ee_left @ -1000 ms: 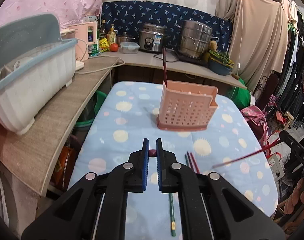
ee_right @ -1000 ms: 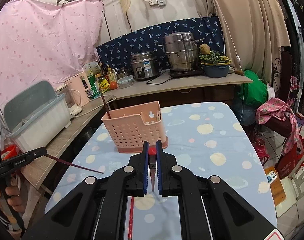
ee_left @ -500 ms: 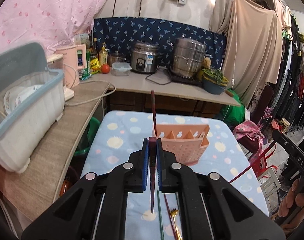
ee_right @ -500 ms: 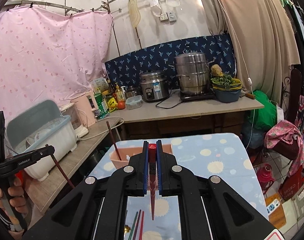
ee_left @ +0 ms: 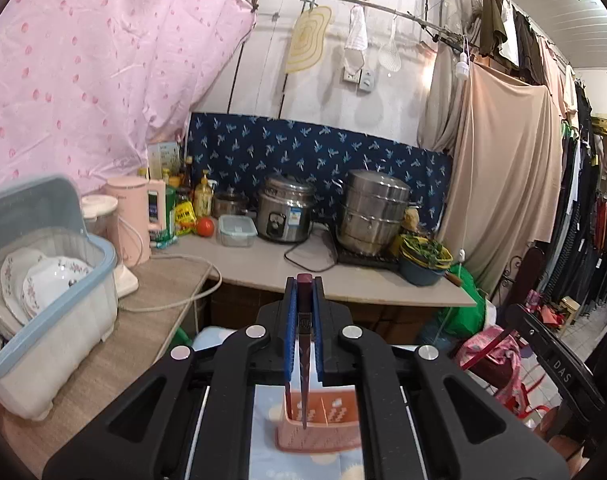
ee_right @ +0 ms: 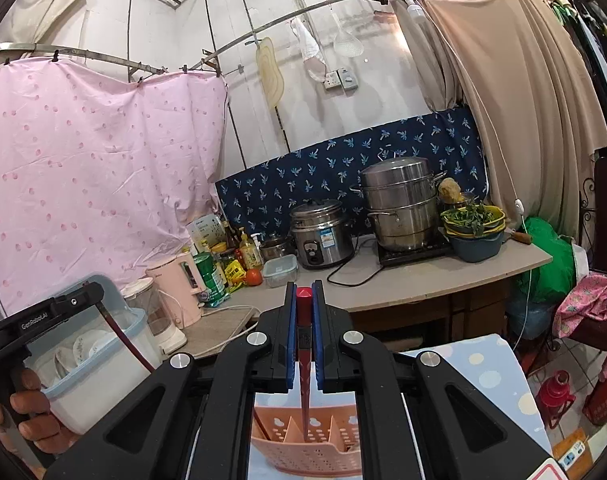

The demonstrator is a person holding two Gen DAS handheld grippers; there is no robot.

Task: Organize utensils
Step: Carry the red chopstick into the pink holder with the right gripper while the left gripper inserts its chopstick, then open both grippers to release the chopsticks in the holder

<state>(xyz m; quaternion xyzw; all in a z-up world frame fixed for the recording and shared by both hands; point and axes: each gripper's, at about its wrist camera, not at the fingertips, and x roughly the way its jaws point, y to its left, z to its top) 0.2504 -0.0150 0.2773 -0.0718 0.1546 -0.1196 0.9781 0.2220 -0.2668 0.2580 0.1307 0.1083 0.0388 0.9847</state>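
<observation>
A dark maroon chopstick (ee_left: 304, 356) is clamped upright between the blue pads of the left gripper (ee_left: 304, 300), its tip seen over the pink perforated plastic utensil basket (ee_left: 321, 426) on the blue spotted tablecloth (ee_right: 487, 368). A red chopstick (ee_right: 304, 360) is likewise pinched by the right gripper (ee_right: 304, 300), above a basket compartment.

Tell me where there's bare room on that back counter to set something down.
On the counter, the front strip is bare between the rice cooker's black cord and the blue bowl of greens, out to its right corner. The left end is crowded with bottles, a tomato and a clear lidded box.
</observation>
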